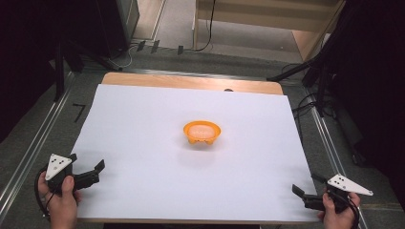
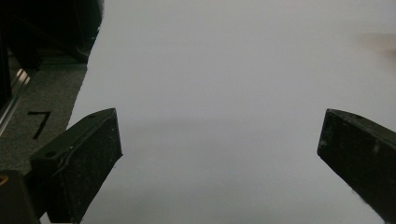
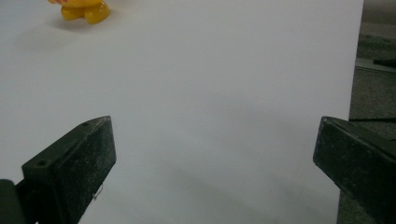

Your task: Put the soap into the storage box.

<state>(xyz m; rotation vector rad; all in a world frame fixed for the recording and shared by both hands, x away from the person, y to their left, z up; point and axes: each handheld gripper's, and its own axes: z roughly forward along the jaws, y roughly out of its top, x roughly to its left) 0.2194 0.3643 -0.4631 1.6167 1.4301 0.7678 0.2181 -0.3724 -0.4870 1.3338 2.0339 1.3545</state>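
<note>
An orange bowl (image 1: 202, 132) with small feet stands near the middle of the white sheet (image 1: 143, 143); something pale pinkish lies inside it. The right gripper view catches its feet as the orange bowl (image 3: 85, 10) at the top left. My left gripper (image 1: 90, 168) rests at the sheet's near left corner, held by a hand, jaws wide apart with nothing between them (image 2: 219, 149). My right gripper (image 1: 302, 185) sits at the near right corner, also open and empty (image 3: 215, 154). Both are far from the bowl.
The white sheet covers a wooden table (image 1: 191, 82) whose far edge shows. Grey floor with metal rails (image 1: 28, 152) runs along both sides. Dark stands and cables (image 1: 315, 71) stand at the far right, a black stand (image 1: 62, 62) at the far left.
</note>
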